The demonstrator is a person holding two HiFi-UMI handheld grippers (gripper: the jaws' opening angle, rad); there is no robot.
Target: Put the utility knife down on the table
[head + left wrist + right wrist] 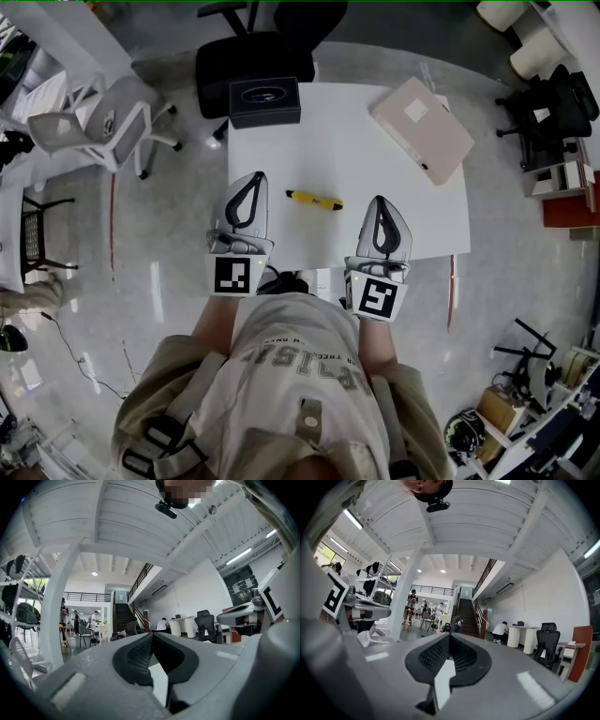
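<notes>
The utility knife (314,199) lies free on the counter (347,141) between the left gripper (251,178) and right gripper (379,201), their jaws clenched on nothing, so it is seemingly set down.

I see my white table (347,155) carrying the utility knife (314,199) between left gripper (250,178) and right gripper (381,202), with a dark box (265,101) and a pink folder (422,129) beyond them.

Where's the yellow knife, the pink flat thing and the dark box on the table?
utility knife (314,199): head view, middle of its yellow body.
pink flat case (433,141): head view, bare pink top, beside its white label.
dark box (265,95): head view, middle of its top.
</notes>
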